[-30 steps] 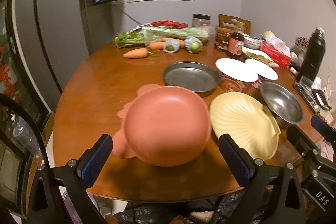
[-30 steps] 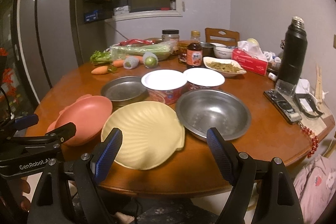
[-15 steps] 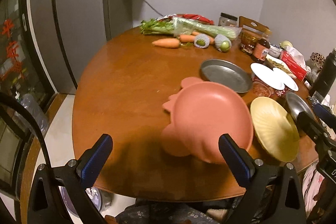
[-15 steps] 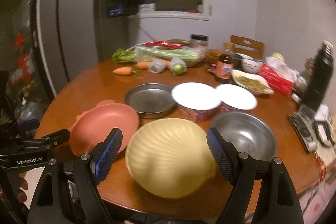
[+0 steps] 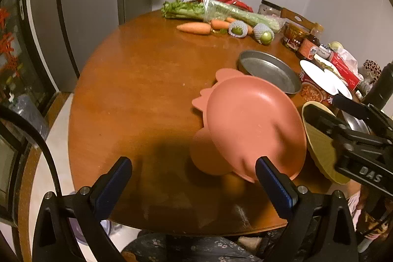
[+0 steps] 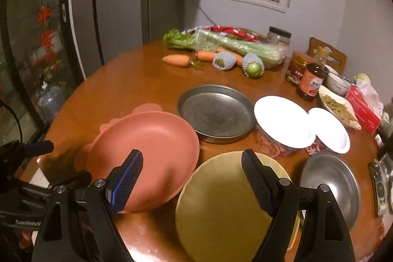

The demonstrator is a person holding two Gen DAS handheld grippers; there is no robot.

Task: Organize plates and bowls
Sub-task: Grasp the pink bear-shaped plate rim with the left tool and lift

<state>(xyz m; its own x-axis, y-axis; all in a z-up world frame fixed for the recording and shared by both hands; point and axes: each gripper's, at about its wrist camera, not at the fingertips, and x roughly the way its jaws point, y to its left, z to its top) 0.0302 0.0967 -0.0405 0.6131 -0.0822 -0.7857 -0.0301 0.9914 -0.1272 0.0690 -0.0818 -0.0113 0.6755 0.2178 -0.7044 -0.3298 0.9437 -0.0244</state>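
The pink plate (image 5: 253,124), at centre right of the left view, and the yellow plate (image 6: 228,203), at lower centre of the right view, are laid side by side near the table (image 5: 137,90) edge, seemingly for easy reach. Both the left gripper (image 5: 194,186) and the right gripper (image 6: 191,178) are spread wide, nothing grasped. Only in the right view are the metal pan (image 6: 216,112) and steel bowl (image 6: 329,188) seen whole.

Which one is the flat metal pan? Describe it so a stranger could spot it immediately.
Start at the round wooden table and find the pink plate near its front edge. Just behind and to the right of it sits the metal pan, left of the white-lidded tubs. Unlike the deeper, rounded steel bowl near the right edge, it is dull grey, shallow and flat-bottomed with a low straight rim.
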